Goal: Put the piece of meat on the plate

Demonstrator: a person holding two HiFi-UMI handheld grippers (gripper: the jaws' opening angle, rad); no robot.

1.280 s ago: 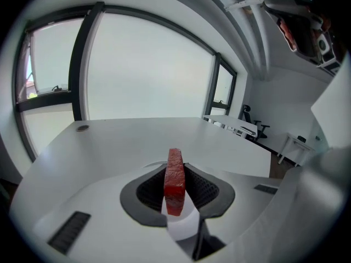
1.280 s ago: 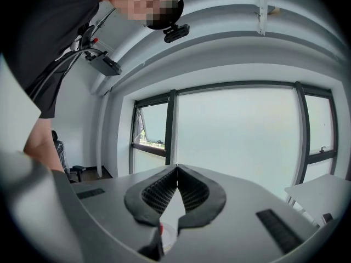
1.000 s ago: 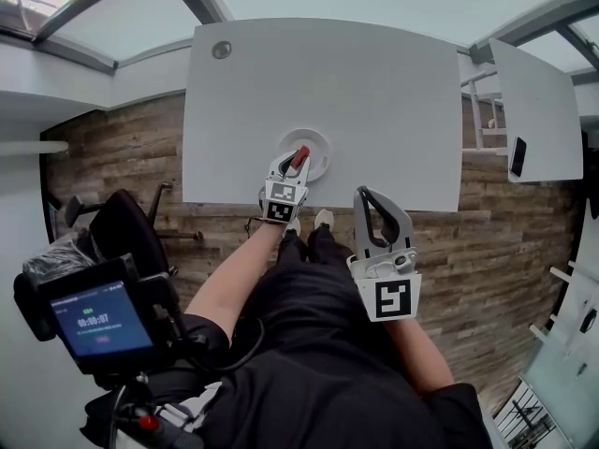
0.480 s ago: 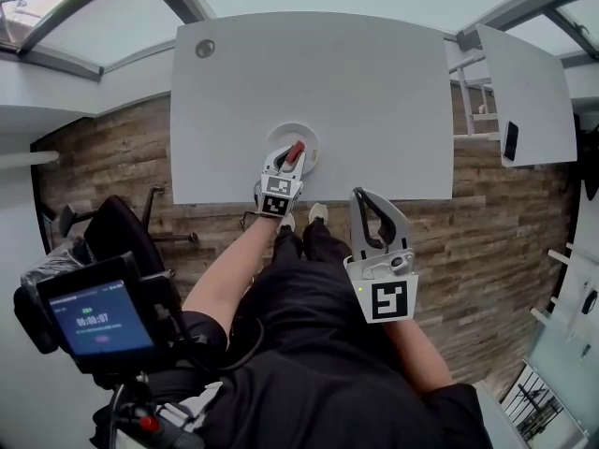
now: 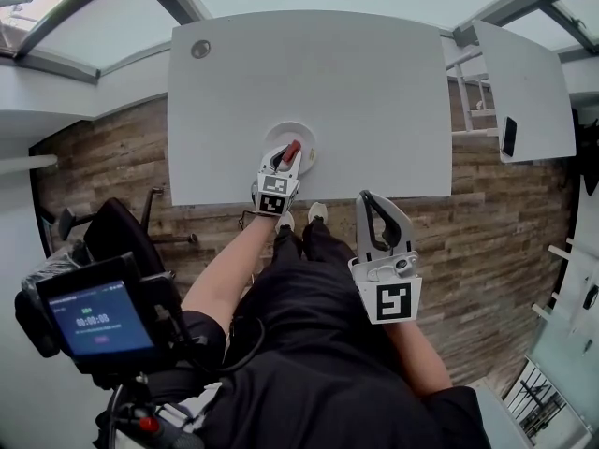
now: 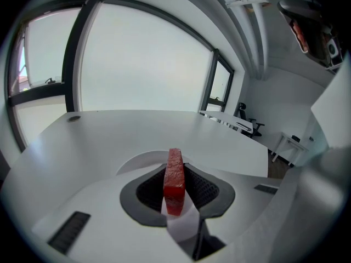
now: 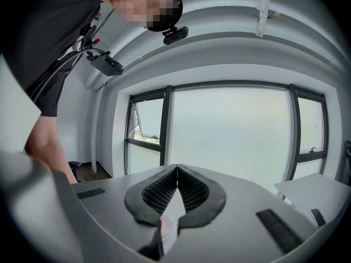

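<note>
White bench (image 5: 374, 92) over a wood-plank floor (image 5: 103, 157), seen steeply from above, with a round white plate (image 5: 307, 138) close to the near edge and a small round grommet (image 5: 200, 49) at the far left corner. Reaching in over that edge from a bare forearm, the left gripper (image 5: 285, 153), jaws clamped on the piece of meat (image 5: 291, 149): a red slab standing on its narrow side between the black ribbed pads, tip poking past them, directly over the plate; contact with the plate impossible to judge. Off the bench and nearer the body, the right gripper (image 5: 368, 197), held roughly level above dark trousers, jaws pressed together with nothing between them. Beyond, at right, a second white table (image 5: 529, 92) carrying a dark phone (image 5: 508, 137); at left, a black office chair (image 5: 117, 232) on the planks.
</note>
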